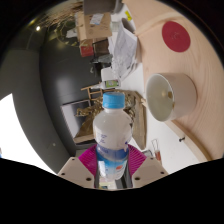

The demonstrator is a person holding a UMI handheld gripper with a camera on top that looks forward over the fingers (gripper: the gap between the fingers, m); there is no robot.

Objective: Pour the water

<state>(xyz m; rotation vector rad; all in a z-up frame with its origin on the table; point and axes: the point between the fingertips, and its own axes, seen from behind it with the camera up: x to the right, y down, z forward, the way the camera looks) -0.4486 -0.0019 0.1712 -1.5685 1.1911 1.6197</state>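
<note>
A clear plastic water bottle (112, 135) with a blue cap and a pale blue label stands between my fingers, and both magenta pads (88, 160) press on its lower body. My gripper (112, 166) is shut on it and holds it tilted, off the table. A white cup (172, 95) sits on the light table (195, 150) beyond the bottle, up and to its right. The bottle's base is hidden between the fingers.
A round red coaster or lid (177, 37) lies on the table past the cup. Papers and boxes (120, 45) are piled further back. A dark floor area (45, 90) spreads to the left of the table.
</note>
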